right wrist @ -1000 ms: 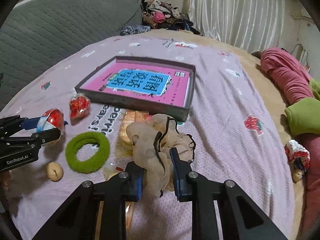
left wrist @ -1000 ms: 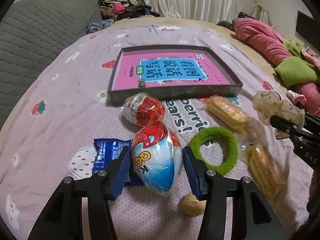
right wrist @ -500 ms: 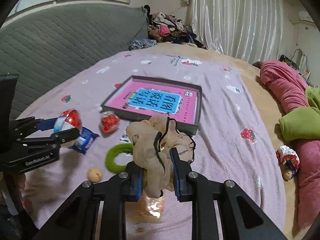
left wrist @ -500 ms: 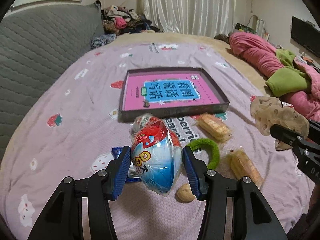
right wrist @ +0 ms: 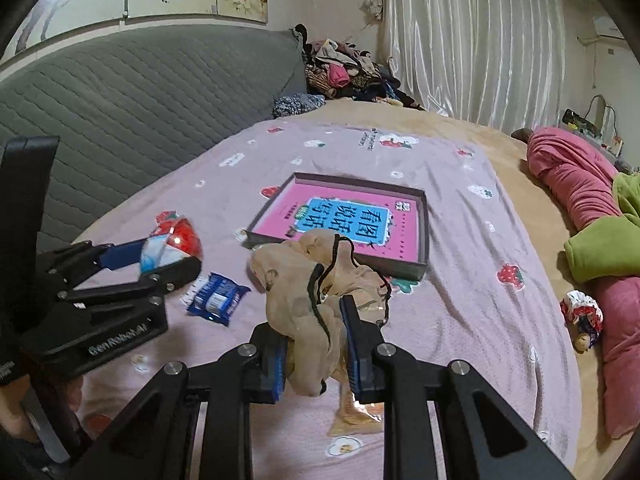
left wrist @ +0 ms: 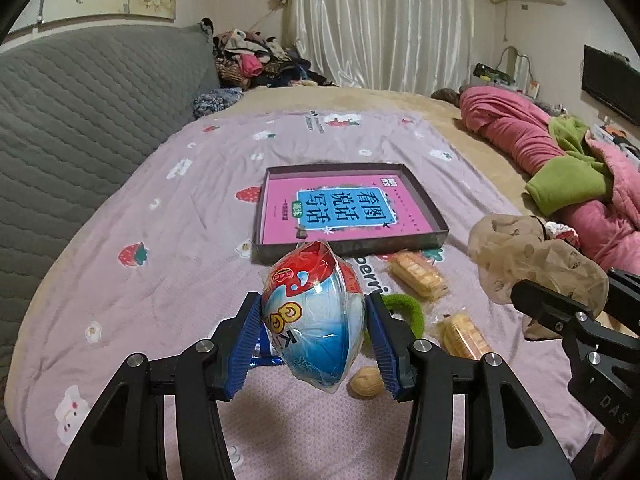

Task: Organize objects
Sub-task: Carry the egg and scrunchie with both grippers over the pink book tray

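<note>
The left gripper [left wrist: 314, 344] was clamped on an egg-shaped snack packet [left wrist: 312, 312], red on top and blue-white below, held above the bed. The right gripper [right wrist: 314, 350] was clamped on a bunched beige scrunchie [right wrist: 316, 280] with black trim, also held in the air. Below them, on the lilac strawberry-print bedspread [left wrist: 160, 280], lay a walnut [left wrist: 365, 381], a green hair ring [left wrist: 404, 308], two clear-wrapped biscuit packs [left wrist: 416, 274] and a blue snack packet [right wrist: 218, 298]. Just beyond these sat a shallow dark tray [left wrist: 352, 246] with a pink book [left wrist: 344, 208] inside. Farther off were a grey quilted headboard [left wrist: 80, 112], pink and green bedding [left wrist: 560, 168], a clothes pile [left wrist: 256, 60] and white curtains [left wrist: 380, 20].
</note>
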Tool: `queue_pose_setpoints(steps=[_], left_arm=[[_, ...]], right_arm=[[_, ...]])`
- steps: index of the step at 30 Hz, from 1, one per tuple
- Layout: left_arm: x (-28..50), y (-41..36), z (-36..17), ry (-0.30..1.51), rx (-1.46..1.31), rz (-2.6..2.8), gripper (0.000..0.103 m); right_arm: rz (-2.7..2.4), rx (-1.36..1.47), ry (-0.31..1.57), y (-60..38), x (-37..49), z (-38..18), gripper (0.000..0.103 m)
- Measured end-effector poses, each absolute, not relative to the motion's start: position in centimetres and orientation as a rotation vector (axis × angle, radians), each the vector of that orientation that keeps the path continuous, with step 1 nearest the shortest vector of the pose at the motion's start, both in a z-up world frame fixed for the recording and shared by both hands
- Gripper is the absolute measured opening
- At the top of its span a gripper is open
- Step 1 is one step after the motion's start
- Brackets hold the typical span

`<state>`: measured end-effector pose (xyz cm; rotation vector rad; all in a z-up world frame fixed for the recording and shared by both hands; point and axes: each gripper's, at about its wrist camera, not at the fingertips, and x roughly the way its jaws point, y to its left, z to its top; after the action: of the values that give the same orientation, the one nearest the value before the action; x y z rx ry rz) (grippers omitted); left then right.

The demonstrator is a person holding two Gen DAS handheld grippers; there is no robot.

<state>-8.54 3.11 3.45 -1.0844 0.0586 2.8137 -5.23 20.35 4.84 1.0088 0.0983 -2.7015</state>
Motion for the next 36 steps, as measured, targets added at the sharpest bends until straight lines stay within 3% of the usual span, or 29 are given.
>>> queue_pose_setpoints(steps=[18,36], left_arm=[[-9.7,2.1,7.2,0.033,-1.003,2.858,0.054],[-18.1,3.7,9.0,0.047,-0.991,2.87,0.054]], right_arm=[[-2.742,0.91,0.114,19.5,-6.3,9.1,0.024],[-2.765,0.873,0.133,20.8,-13.9,11.0,0.024]])
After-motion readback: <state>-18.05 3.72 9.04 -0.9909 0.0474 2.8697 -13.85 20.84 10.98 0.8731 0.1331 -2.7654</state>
